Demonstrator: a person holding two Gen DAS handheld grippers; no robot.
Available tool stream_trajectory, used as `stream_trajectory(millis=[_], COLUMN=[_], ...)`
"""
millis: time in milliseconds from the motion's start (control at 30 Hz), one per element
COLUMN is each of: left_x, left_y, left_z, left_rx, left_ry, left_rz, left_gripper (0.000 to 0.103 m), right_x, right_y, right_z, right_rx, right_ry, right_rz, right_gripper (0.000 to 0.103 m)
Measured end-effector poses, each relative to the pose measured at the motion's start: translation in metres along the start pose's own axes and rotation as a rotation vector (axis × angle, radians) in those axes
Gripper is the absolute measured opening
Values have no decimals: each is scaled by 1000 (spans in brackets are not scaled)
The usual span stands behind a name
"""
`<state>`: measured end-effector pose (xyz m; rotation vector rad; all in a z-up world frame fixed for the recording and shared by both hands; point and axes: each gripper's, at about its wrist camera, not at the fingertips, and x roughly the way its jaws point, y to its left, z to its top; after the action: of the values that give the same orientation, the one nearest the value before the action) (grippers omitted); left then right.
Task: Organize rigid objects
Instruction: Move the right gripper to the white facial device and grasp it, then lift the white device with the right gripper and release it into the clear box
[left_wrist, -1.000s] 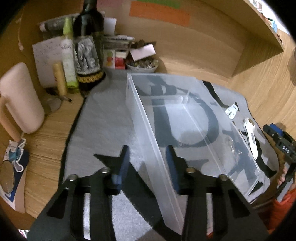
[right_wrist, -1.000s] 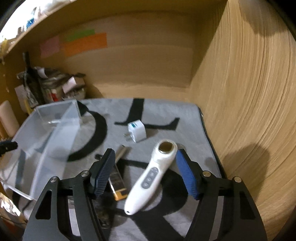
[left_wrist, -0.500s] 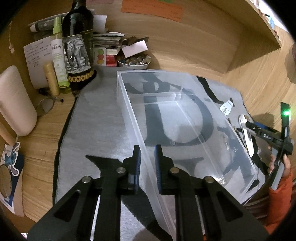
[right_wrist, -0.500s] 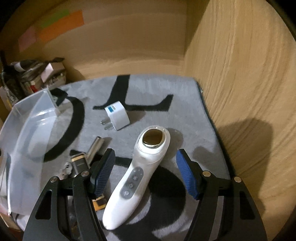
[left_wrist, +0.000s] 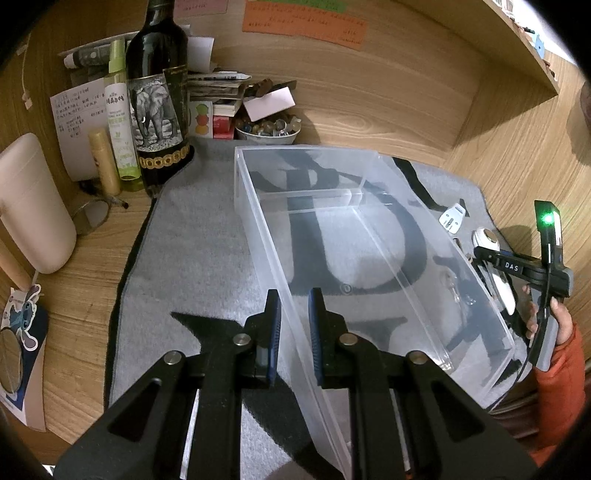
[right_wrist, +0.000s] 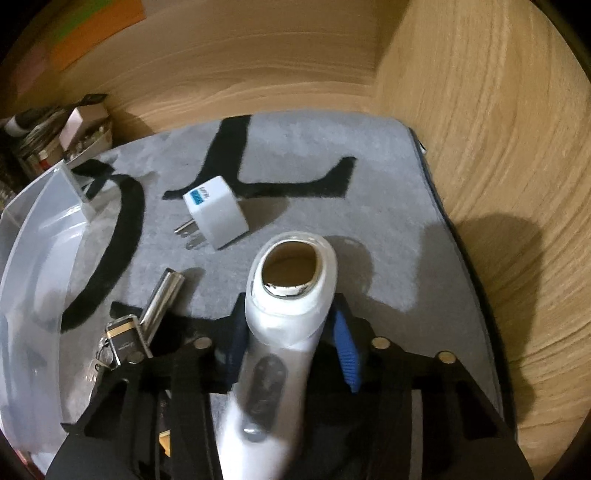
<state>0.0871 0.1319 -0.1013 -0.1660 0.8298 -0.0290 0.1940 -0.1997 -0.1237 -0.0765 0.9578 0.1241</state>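
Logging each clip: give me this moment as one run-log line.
left gripper: astride bin wall, narrow gap | right gripper: closing around white massager | plug, lighter: on mat

The wooden counter (left_wrist: 85, 295) carried a grey mat (left_wrist: 207, 266), a dark wine bottle (left_wrist: 159, 99) and a bowl of trinkets (left_wrist: 267, 131).

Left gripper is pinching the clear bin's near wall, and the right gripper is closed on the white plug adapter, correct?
Not quite. In the right wrist view, the right gripper holds the white handheld device; the plug adapter lies untouched on the mat.
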Motion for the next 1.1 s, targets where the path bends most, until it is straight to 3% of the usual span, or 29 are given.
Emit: stream_trajectory(millis=[300,600,1100], left_x=[0,1,1], left_y=[-1,-2,-1], left_z=[1,1,2], left_rx=[8,14,20], left_ry=[2,0,-1], left_rz=[7,10,9], left_gripper=[15,15,15], right_x=[-27,-72,-144], right_y=[1,15,80], right_z=[-3,8,33], right_rx=[-20,-44,-158], right_ry=[-105,-283,-519], right_rz=[1,20,197], right_gripper=[36,36,36])
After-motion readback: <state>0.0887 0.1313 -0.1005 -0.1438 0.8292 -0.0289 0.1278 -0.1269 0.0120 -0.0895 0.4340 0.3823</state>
